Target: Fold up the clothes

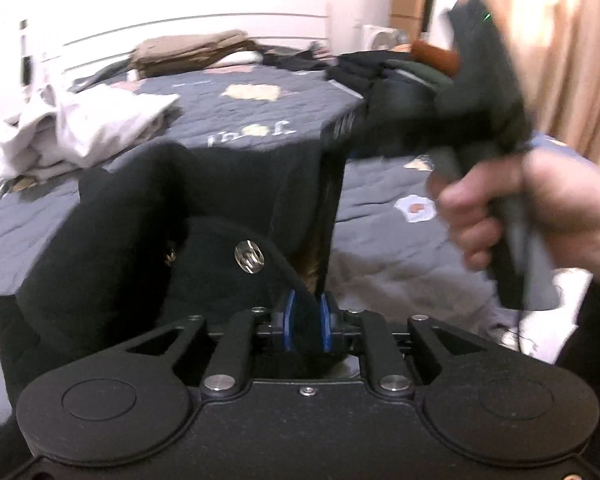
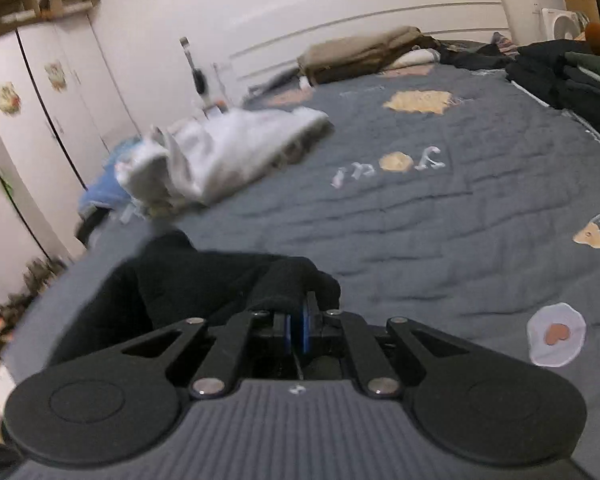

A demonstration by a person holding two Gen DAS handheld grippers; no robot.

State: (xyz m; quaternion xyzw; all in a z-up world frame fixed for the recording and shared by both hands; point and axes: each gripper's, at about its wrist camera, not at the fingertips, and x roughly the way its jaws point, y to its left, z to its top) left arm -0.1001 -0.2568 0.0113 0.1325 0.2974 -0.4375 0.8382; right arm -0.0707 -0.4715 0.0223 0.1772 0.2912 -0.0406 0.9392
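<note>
The bed point(image 2: 440, 216) is covered by a grey quilt printed with small figures — a hedgehog, an egg, pale lettering — and serves as the reference for all positions below. A white headboard point(image 2: 380, 12) is seen at its far end, and white wardrobe doors point(image 2: 40, 92) stand beyond its left side.

A black garment point(image 1: 180, 208) is held up above the near part of the bed, spread between the two grippers. A clear round button point(image 1: 250, 257) is visible on it, just above the left gripper.

A pile of dark clothes point(image 2: 560, 68) is stacked at the far right edge of the bed. A crumpled white garment point(image 2: 228, 152) lies toward the bed's left side, and a folded tan garment point(image 2: 364, 52) rests at the head of the bed.

The left gripper point(image 1: 307, 324) is nearly closed, with a fold of the black garment pinched between its blue pads point(image 1: 287, 320). The right gripper point(image 2: 299, 330) is closed on another edge of the same garment — the cloth bunches up just beyond its tips. In the left wrist view, the right gripper's handle is clasped by a hand point(image 1: 540, 212), blurred, above the bed's right side.
</note>
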